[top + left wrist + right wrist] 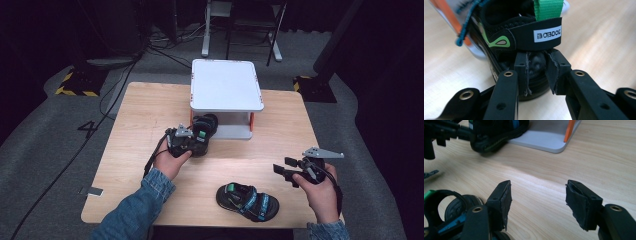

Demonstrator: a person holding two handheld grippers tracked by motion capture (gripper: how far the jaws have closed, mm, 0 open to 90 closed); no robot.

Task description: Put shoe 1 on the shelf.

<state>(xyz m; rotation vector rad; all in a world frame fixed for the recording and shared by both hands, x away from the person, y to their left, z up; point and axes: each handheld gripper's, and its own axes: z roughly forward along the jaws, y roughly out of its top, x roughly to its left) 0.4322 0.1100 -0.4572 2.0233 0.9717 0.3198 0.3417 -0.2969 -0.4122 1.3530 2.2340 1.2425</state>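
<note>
The sandal (524, 37) by the shelf is black with lime-green trim, a bright green pull loop and a white label. The second sandal (247, 201) is black with blue straps. The shelf (226, 84) is white with orange posts. The table (150, 115) is pale wood-grain.

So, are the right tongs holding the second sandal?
No, the right tongs stand open over bare table, with the sandal lying apart beside them.
</note>
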